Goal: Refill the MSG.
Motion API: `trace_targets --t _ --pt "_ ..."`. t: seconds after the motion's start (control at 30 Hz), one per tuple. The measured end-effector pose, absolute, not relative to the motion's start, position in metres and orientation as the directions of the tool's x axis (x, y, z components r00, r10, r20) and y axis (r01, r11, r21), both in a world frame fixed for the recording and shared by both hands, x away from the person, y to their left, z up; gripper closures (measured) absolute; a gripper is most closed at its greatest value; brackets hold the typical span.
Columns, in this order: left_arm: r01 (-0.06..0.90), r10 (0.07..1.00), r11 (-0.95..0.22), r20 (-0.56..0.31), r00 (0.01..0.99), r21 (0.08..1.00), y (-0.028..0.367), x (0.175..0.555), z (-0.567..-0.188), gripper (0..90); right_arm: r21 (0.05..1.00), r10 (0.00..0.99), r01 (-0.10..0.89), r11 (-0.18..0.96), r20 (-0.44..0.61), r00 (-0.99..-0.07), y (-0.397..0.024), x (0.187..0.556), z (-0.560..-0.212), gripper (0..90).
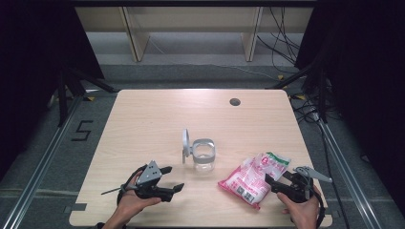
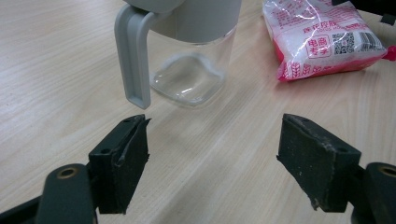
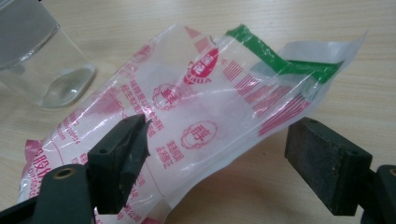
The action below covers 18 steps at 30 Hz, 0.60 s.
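A clear square-based jar (image 1: 205,159) with a grey rim stands upright near the middle of the table (image 1: 143,124), its grey hinged lid (image 1: 185,144) raised on its left side, and a pink-and-white printed bag (image 1: 254,178) with a green strip at its open end lies flat just to the jar's right. The left hand-held gripper (image 1: 173,178) rests low on the table near the front edge, jaws spread and empty, aimed at the jar's base. The right hand-held gripper (image 1: 278,179) is released at the bag's right end, one jaw over the plastic and the other beside it, gripping nothing.
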<state>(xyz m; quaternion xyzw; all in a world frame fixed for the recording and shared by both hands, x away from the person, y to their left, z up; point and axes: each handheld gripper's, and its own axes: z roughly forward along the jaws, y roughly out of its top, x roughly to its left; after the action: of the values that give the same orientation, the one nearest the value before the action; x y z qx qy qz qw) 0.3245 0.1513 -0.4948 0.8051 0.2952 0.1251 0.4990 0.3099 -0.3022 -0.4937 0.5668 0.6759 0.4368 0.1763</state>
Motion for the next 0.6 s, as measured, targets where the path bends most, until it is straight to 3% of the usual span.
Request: trace_targets --t 0.2,0.27,0.3,0.33,0.5,0.53,0.6 --pt "0.345 0.614 -0.316 -0.087 0.785 0.884 0.153 0.325 -0.494 24.0 0.753 0.920 0.657 -0.035 0.281 -0.273 -0.293 0.313 -0.493 23.5" --pt "0.332 0.611 -0.330 -0.068 0.789 0.884 0.153 0.326 -0.493 24.1 0.775 0.916 0.632 0.014 0.243 -0.320 -0.294 0.319 -0.496 24.3" --pt "0.347 0.619 -0.316 -0.085 0.781 0.883 0.153 0.325 -0.494 24.1 0.746 0.920 0.666 -0.021 0.275 -0.278 -0.289 0.316 -0.494 24.9" --pt "0.350 0.615 -0.309 -0.095 0.783 0.884 0.152 0.325 -0.495 24.1 0.780 0.916 0.626 0.020 0.237 -0.325 -0.292 0.321 -0.498 25.4" --pt "0.347 0.614 -0.304 -0.096 0.784 0.887 0.151 0.325 -0.495 24.3 0.764 0.919 0.644 0.046 0.221 -0.327 -0.287 0.327 -0.499 28.5" --pt "0.346 0.612 -0.308 -0.094 0.785 0.886 0.151 0.325 -0.495 24.4 0.737 0.922 0.676 0.007 0.257 -0.291 -0.283 0.325 -0.498 29.8" --pt "0.348 0.615 -0.301 -0.098 0.782 0.888 0.151 0.325 -0.495 24.4 0.765 0.913 0.643 0.044 0.230 -0.337 -0.286 0.331 -0.501 31.8"
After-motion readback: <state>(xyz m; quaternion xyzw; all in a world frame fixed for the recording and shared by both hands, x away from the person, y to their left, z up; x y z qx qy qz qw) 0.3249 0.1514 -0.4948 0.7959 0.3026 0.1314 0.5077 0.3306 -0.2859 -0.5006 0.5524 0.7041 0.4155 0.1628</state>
